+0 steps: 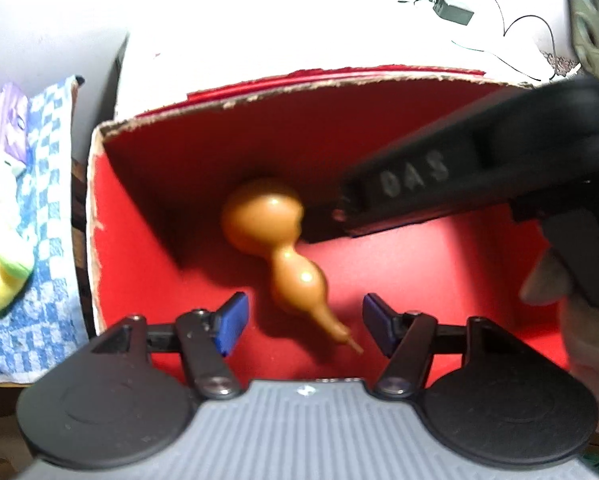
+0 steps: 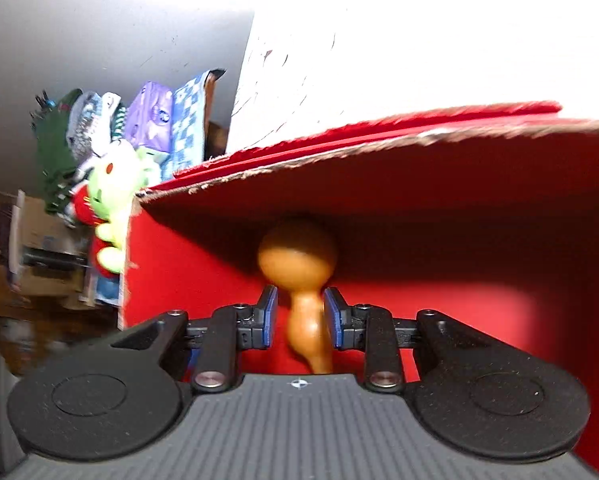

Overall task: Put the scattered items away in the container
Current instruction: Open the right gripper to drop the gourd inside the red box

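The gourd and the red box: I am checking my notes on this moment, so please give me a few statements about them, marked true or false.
1. The gourd is inside the red box. True.
2. The left tongs are shut on the gourd. False: they stand open, pads apart on either side of its narrow end.
3. The right tongs have their pads close on either side of the gourd's neck. True.
4. The gourd is green. False: it is orange-brown.
5. A yellow-green plush toy lies inside the box. False: it sits outside, beyond the box's left wall.
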A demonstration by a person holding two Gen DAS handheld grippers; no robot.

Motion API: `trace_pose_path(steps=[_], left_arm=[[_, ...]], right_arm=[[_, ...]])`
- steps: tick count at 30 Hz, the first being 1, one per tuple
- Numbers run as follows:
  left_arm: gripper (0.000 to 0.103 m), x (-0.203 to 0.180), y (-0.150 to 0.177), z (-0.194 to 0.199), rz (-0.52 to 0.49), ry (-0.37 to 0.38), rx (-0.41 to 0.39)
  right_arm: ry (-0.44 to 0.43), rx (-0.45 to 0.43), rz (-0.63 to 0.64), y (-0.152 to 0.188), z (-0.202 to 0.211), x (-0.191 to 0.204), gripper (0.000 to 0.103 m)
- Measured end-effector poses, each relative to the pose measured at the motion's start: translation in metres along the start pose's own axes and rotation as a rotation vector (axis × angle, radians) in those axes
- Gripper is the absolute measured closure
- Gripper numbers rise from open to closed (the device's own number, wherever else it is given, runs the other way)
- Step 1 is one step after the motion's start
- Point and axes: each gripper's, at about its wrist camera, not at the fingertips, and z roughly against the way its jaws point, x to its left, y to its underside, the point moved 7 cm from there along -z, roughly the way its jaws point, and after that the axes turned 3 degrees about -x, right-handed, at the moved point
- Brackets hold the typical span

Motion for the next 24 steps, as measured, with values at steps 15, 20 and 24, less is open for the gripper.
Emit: trace_pose_path(steps=[15,20,24], left_arm=[[0.037,-0.006,0.008,-0.003,0.012,-0.116,-0.066],[0.037,-0.006,0.008,0.0,0.043,-0.13,-0.1],[0.037,-0.008,0.011,0.007,0.074,-0.147,-0.118]], right_arm=[[0.19,-0.136,0.037,0.02,0.013,-0.01,0.073],[0.211,-0.177,0.051,0.027,0.025,-0.011,0.073],[0.23,-0.198,0.051,0.034,0.037,-0.013,0.073]])
